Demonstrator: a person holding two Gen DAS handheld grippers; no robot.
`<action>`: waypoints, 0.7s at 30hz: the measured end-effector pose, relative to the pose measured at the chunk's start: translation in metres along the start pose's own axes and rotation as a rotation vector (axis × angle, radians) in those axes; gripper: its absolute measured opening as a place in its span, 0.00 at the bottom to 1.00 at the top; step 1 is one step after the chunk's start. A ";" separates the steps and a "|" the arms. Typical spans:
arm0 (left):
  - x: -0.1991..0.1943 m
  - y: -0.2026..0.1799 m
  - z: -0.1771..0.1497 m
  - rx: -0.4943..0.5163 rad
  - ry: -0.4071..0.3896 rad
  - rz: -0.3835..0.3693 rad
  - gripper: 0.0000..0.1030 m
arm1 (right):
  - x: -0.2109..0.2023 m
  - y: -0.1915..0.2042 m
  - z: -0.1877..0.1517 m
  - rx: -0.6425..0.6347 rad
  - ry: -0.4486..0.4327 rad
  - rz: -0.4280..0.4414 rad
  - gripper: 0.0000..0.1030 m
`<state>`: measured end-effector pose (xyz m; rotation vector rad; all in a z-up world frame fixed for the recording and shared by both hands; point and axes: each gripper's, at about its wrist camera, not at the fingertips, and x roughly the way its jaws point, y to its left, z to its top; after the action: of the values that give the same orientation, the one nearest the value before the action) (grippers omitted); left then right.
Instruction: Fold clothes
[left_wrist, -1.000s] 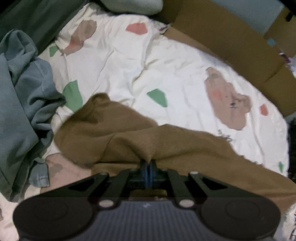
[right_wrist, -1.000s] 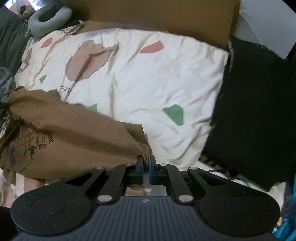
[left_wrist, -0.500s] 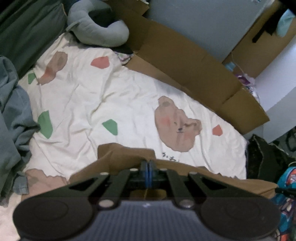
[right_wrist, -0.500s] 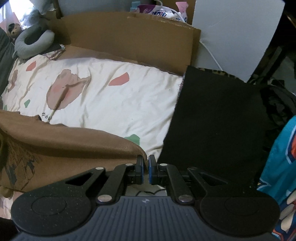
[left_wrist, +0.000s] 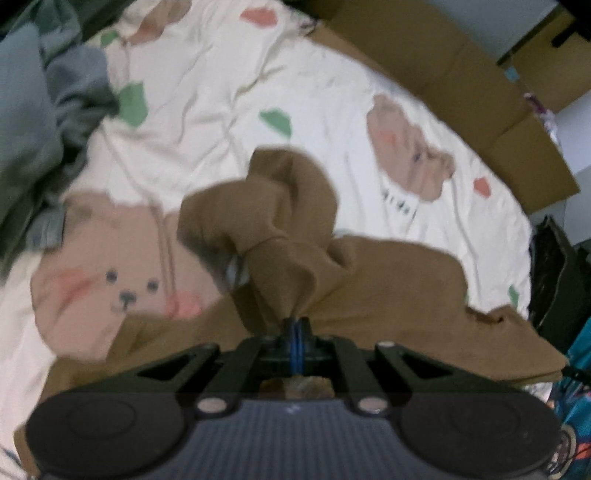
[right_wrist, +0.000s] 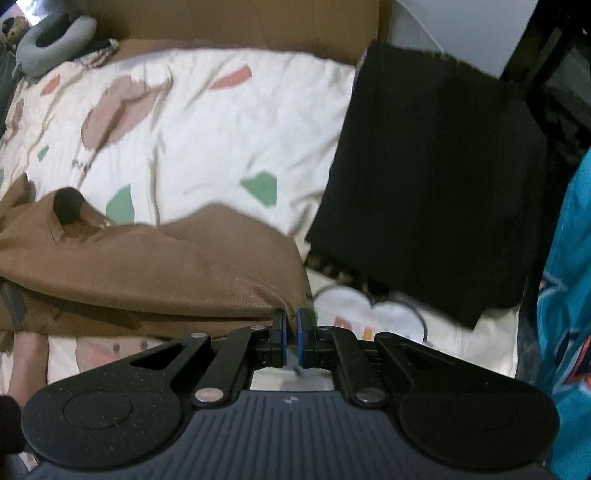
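Note:
A brown garment (left_wrist: 295, 221) lies on the bear-print sheet (left_wrist: 221, 92). My left gripper (left_wrist: 296, 326) is shut on a bunched fold of it, and the cloth rises in a twisted hump just ahead of the fingers. In the right wrist view the same brown garment (right_wrist: 166, 258) is spread low across the sheet (right_wrist: 221, 140), with a sleeve opening at the left. My right gripper (right_wrist: 291, 319) pinches its near right corner, the jaws nearly touching. This view is blurred by motion.
Grey-blue clothes (left_wrist: 29, 122) are heaped at the left. A black cloth (right_wrist: 424, 184) lies flat right of the brown garment, with a teal garment (right_wrist: 569, 258) beyond it. Cardboard (right_wrist: 240, 22) lines the far side of the bed. A grey neck pillow (right_wrist: 51, 40) sits at the far left corner.
Both grippers rose with the brown garment half a second ago and have come back down toward the sheet. The cloth now bunches in front of the left gripper and lies spread before the right.

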<state>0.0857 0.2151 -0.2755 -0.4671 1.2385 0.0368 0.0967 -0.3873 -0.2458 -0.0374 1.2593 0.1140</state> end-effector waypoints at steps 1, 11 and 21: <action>0.002 0.003 -0.005 -0.006 0.011 0.006 0.01 | 0.003 0.000 -0.005 0.002 0.010 0.000 0.03; 0.012 0.026 -0.046 -0.041 0.111 0.114 0.00 | 0.017 0.004 -0.025 0.000 0.052 -0.009 0.03; -0.033 0.014 -0.002 0.103 0.033 0.154 0.03 | 0.028 0.000 -0.036 0.030 0.062 0.007 0.03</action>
<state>0.0687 0.2341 -0.2507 -0.2831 1.3002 0.0964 0.0711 -0.3883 -0.2832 -0.0107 1.3234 0.1002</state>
